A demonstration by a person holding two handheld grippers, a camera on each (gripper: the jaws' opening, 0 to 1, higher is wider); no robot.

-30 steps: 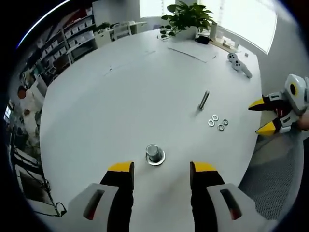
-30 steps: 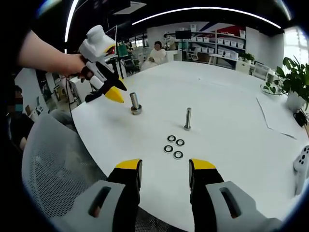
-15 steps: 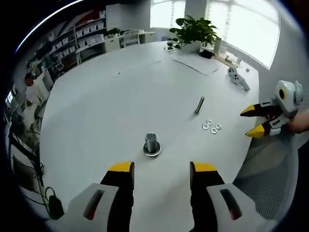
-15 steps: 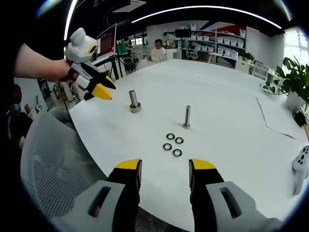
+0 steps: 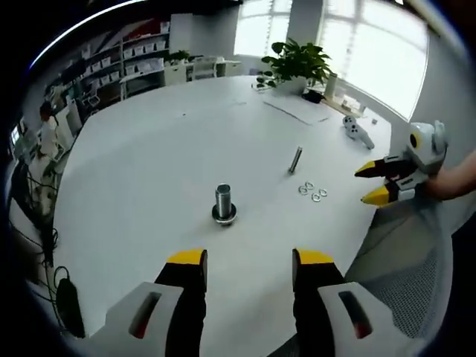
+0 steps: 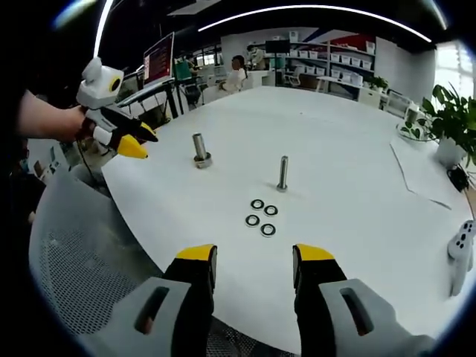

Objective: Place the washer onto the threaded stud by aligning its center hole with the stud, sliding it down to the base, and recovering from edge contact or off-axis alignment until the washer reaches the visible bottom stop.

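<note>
In the left gripper view, the left claw [image 5: 249,260] rises from the bottom edge with its yellow-tipped jaws wide apart and nothing between them. Above it, near the middle of the frame, a thick bolt [image 5: 224,203] stands upright on the white table [image 5: 149,163]. Further right and higher, a thin stud [image 5: 295,159] stands upright, and just below it to the right lie four washers [image 5: 312,192] in a tight cluster; they are too small here to tell whether they touch. At the right edge the right claw [image 5: 372,183] comes in, jaws parted and empty, held by a hand that is cut off by the frame. A potted plant [image 5: 297,63] stands at the table's far end.

In the right gripper view, the right claw [image 6: 253,259] at the bottom is wide and empty. The washers [image 6: 260,216] lie flat above it, mid-frame, with the stud [image 6: 282,173] just above them and clear of them. The bolt [image 6: 200,150] stands to the upper left. The left claw [image 6: 134,141] shows at the left, off the table's edge; one yellow tip is plain, the other is hard to make out.
</note>
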